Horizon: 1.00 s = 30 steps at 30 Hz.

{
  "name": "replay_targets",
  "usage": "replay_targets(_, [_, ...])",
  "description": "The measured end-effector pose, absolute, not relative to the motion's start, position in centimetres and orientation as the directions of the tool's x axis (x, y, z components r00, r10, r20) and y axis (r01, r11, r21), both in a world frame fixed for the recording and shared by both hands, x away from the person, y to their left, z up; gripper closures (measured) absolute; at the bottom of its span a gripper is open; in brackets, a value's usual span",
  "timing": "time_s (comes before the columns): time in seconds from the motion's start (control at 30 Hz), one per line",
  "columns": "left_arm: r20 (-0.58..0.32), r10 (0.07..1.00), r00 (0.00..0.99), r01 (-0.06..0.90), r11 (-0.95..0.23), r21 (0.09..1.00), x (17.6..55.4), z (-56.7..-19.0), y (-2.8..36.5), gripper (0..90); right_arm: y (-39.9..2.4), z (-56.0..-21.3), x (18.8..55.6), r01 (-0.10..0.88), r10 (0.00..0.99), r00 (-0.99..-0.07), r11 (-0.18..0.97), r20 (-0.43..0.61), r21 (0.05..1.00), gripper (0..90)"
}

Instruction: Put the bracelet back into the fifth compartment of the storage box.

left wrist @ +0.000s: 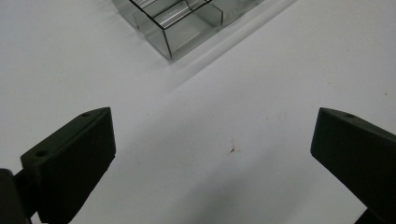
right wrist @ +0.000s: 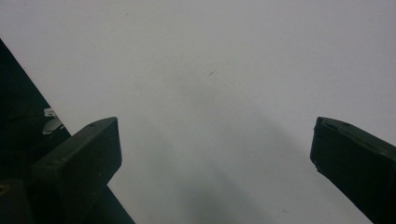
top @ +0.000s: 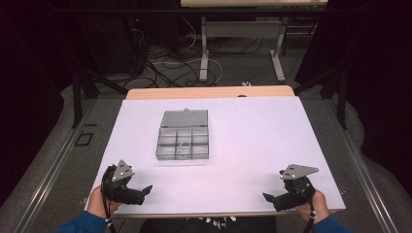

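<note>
A clear plastic compartment box (top: pixel 183 135) lies on the white table top (top: pixel 252 141), left of centre, its lid laid open at the far side. A small pale item rests in a near middle compartment. My left gripper (top: pixel 145 190) hovers near the front left corner, open and empty, its tips turned toward the table's middle. A corner of the box (left wrist: pixel 187 28) lies ahead of the left gripper (left wrist: pixel 212 154). My right gripper (top: pixel 268 198) sits near the front right corner, open and empty. In the right gripper view the wide-apart jaws of that gripper (right wrist: pixel 215 158) frame bare white surface.
The table's front edge (top: pixel 214 213) runs just under both hands. Beyond the far edge are a dark floor with cables (top: pixel 160 63) and the legs of another table (top: pixel 204 48). Dark curtains stand at both sides.
</note>
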<state>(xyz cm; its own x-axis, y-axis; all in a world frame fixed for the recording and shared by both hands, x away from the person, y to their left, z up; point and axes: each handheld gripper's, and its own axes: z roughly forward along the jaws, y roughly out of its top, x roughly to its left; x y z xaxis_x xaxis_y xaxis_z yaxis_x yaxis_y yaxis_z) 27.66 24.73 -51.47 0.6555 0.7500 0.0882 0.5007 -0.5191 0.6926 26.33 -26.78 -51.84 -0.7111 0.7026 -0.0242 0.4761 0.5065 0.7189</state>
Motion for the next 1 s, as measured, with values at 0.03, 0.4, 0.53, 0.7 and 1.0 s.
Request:
replay_targets(0.03, [0.086, 0.752, 0.654, 0.501, -0.515, 0.696, 27.6, -51.52, 24.71, 0.0, -26.78, -51.84, 26.39, 0.472, 0.698, -0.715, 0.512, -0.028, 0.718, 1.4])
replay_targets(0.4, [0.1, 0.745, 0.66, 0.495, -0.531, 0.688, 27.31, -51.83, 24.72, 0.0, -26.71, -51.91, 26.25, 0.477, 0.701, -0.713, 0.501, -0.015, 0.723, 1.5])
replay_targets(0.53, [0.1, 0.748, 0.656, 0.492, -0.525, 0.694, 27.2, -51.91, 24.6, 0.0, -26.73, -51.84, 26.18, 0.476, 0.697, -0.717, 0.506, -0.016, 0.719, 1.4])
replay_targets(0.7, [0.102, 0.74, 0.665, 0.492, -0.537, 0.685, 27.14, -51.95, 24.54, 0.0, -26.64, -51.82, 26.14, 0.483, 0.701, -0.713, 0.505, -0.014, 0.715, 1.4])
replay_targets(1.0, [0.093, 0.735, 0.672, 0.494, -0.538, 0.683, 27.22, -51.98, 24.39, 0.0, -26.76, -51.92, 26.24, 0.48, 0.701, -0.713, 0.5, -0.011, 0.72, 1.3])
